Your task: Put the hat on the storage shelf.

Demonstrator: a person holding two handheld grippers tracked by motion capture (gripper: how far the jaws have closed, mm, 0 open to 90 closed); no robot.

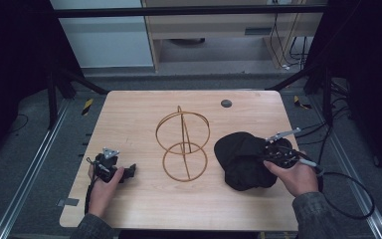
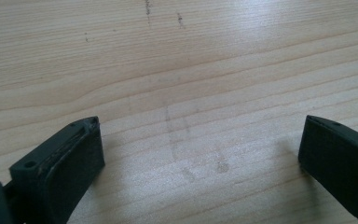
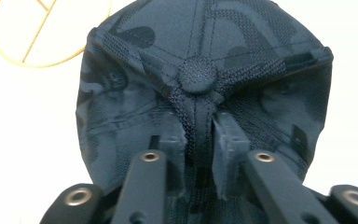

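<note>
Black fabric baseball cap with a tone-on-tone camouflage pattern is sitting on the right side of the light wooden table, just right of a thin golden wire stand made of two rings on an upright rod. Right gripper is pinching a fold of the cap's crown just below the top button, jaws pressed close with a ridge of cloth bunched between them; grabbing near the crown centre probably gives a balanced hold so the cap hangs evenly when lifted. In the high view the right gripper is lying over the cap's right edge, hand behind it. Left gripper is resting low over bare wood at the table's left, jaws spread wide and holding nothing, likely parked out of the way. The stand is standing upright mid-table, apart from the cap, looking like the place the cap is meant to go.
</note>
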